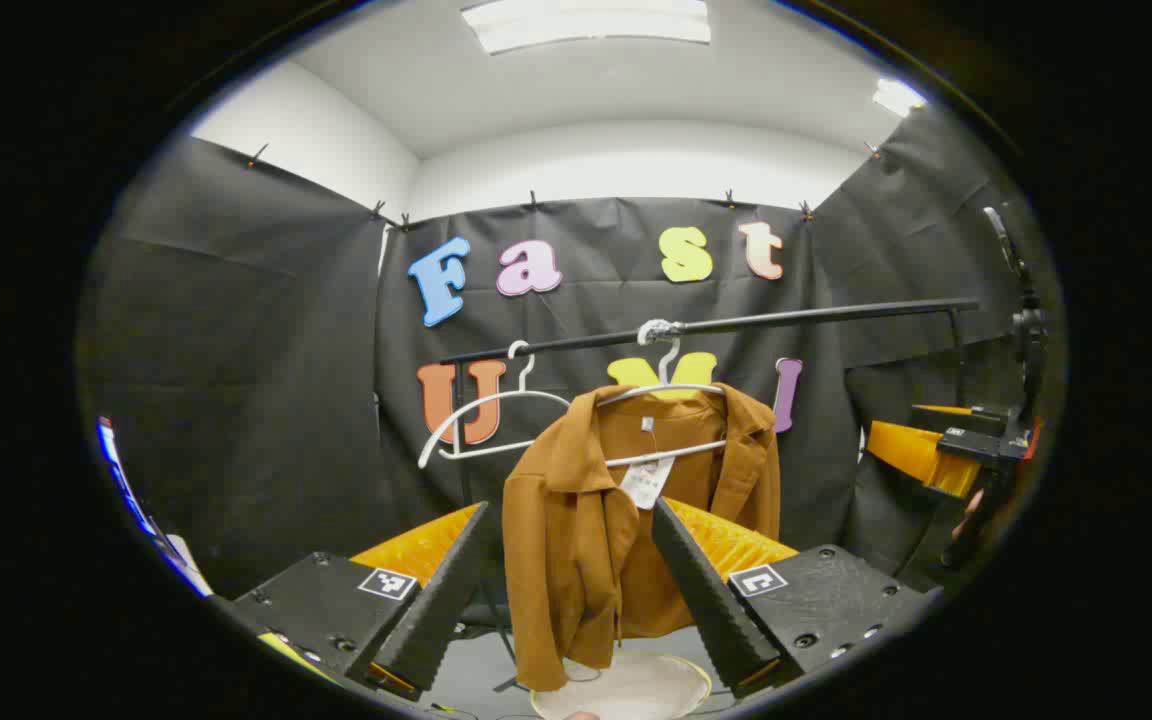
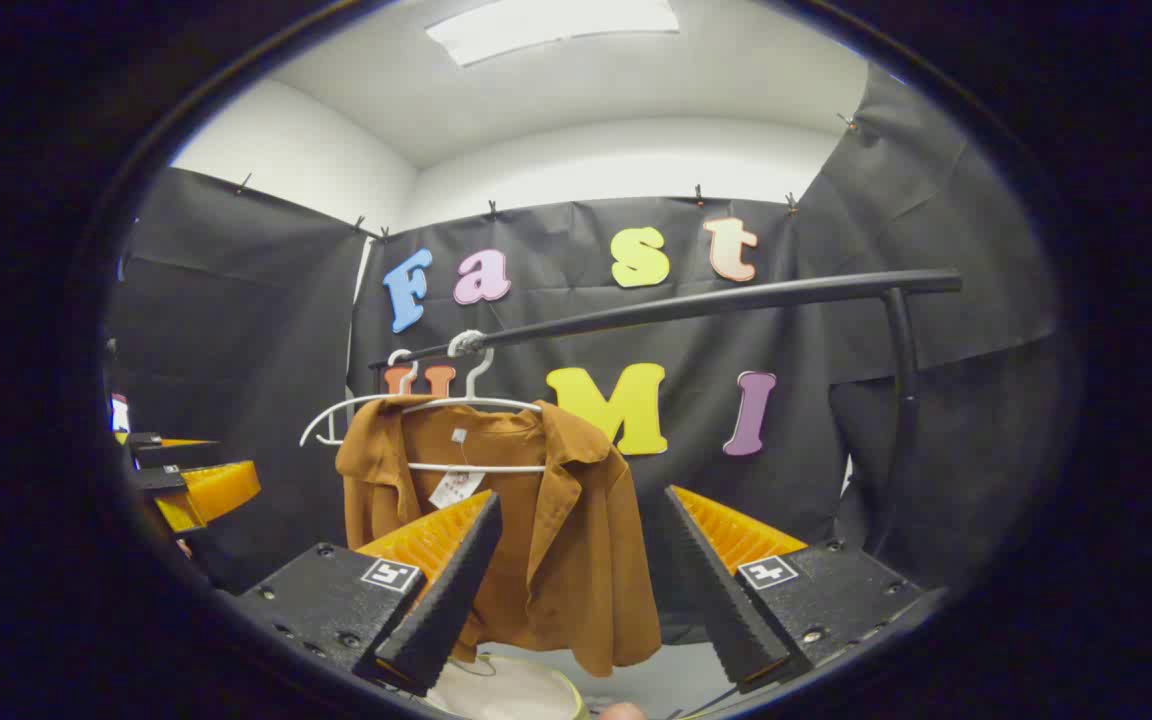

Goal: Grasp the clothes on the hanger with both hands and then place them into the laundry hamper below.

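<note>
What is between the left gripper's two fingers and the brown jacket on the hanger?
Nothing: in the left gripper view, only open air separates the left gripper from the brown jacket, which hangs beyond its spread fingers on the white hanger.

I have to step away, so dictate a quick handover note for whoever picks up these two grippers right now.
Left gripper: open, holding nothing, facing the brown shirt without touching it.
Right gripper: open, holding nothing, also short of the shirt.
The shirt hangs on a white hanger on the black rail; a second white hanger beside it is bare.
The laundry hamper sits below the shirt.
Done: approach only.
Left: grasp the shirt with both grippers, lift it off, drop it in the hamper.
</note>
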